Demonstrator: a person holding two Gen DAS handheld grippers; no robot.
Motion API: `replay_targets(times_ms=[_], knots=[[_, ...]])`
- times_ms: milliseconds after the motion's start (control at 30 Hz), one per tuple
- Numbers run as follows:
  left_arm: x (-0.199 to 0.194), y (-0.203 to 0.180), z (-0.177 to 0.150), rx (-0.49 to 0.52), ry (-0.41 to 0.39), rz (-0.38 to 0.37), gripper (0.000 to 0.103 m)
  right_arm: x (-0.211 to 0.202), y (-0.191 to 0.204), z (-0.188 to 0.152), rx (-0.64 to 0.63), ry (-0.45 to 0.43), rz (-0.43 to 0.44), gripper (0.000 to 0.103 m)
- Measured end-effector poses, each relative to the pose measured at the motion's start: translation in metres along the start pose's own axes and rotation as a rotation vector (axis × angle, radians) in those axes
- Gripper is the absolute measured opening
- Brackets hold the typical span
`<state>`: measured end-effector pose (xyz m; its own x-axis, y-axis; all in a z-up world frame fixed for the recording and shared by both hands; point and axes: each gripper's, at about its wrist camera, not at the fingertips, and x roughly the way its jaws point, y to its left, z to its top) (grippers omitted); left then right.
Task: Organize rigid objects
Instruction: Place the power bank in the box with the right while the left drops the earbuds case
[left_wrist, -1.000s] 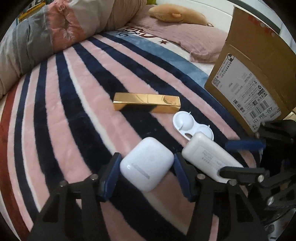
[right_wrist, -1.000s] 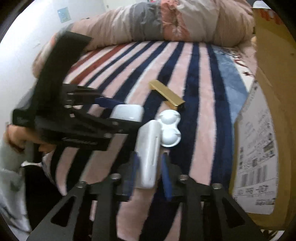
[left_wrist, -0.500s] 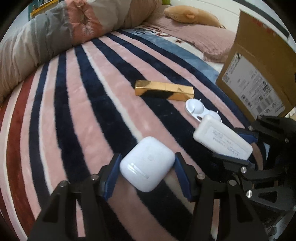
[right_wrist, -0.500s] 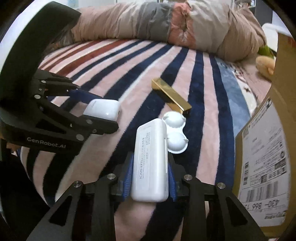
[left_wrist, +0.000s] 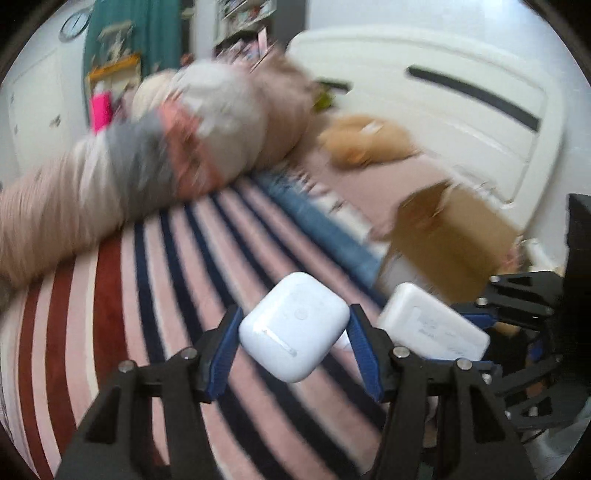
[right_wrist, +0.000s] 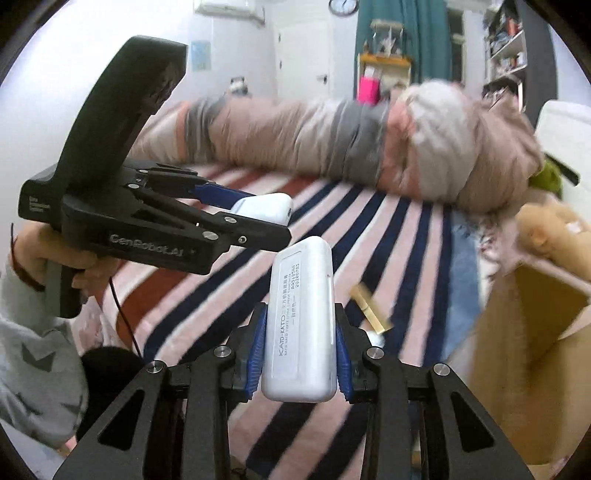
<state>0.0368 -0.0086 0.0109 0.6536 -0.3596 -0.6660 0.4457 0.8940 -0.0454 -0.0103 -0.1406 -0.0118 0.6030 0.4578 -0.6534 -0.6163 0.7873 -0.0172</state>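
Note:
My left gripper (left_wrist: 293, 326) is shut on a white square earbud case (left_wrist: 293, 325) and holds it up above the striped blanket (left_wrist: 155, 277). My right gripper (right_wrist: 300, 332) is shut on a long white rectangular case (right_wrist: 301, 321), also lifted; it shows in the left wrist view (left_wrist: 432, 326) too. The left gripper with the earbud case (right_wrist: 264, 206) shows in the right wrist view at the left. A gold bar-shaped box (right_wrist: 371, 308) lies on the blanket below, with a bit of a white round case (right_wrist: 376, 338) beside it.
An open cardboard box (left_wrist: 454, 236) stands on the bed at the right, also in the right wrist view (right_wrist: 532, 354). A rolled duvet (right_wrist: 332, 144) lies along the far side. A tan plush toy (left_wrist: 365, 144) lies near the white headboard (left_wrist: 443, 107).
Both grippers have lifted their white cases up off the blanket and tilted upward, so the room now shows. The gold box and the round case stay on the blanket.

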Motion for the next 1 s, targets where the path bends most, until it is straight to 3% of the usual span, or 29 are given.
replay_targets(times_ms=[133,233,400,567,667,767,867,1000], knots=[[-0.004,-0.054,0.041,0.094,-0.051,-0.102,0.054,-0.048,-0.038,0.002,0.060,-0.054,-0.078,0.028],[0.011,-0.088,0.065,0.153,-0.036,-0.169,0.054,-0.067,-0.075,-0.005,0.110,-0.053,-0.168,0.028],[0.068,-0.139,0.083,0.225,0.074,-0.205,0.054,-0.071,-0.134,-0.031,0.152,0.047,-0.301,0.029],[0.118,-0.166,0.075,0.283,0.187,-0.173,0.054,-0.050,-0.161,-0.051,0.149,0.126,-0.342,0.028],[0.138,-0.173,0.071,0.312,0.231,-0.127,0.054,-0.046,-0.168,-0.059,0.144,0.146,-0.391,0.028],[0.138,-0.173,0.072,0.320,0.220,-0.122,0.058,-0.048,-0.176,-0.060,0.156,0.150,-0.392,0.028],[0.122,-0.159,0.078,0.270,0.171,-0.147,0.066,-0.055,-0.171,-0.063,0.167,0.141,-0.381,0.028],[0.086,-0.126,0.083,0.201,0.096,-0.113,0.067,-0.064,-0.156,-0.052,0.164,0.107,-0.378,0.028]])
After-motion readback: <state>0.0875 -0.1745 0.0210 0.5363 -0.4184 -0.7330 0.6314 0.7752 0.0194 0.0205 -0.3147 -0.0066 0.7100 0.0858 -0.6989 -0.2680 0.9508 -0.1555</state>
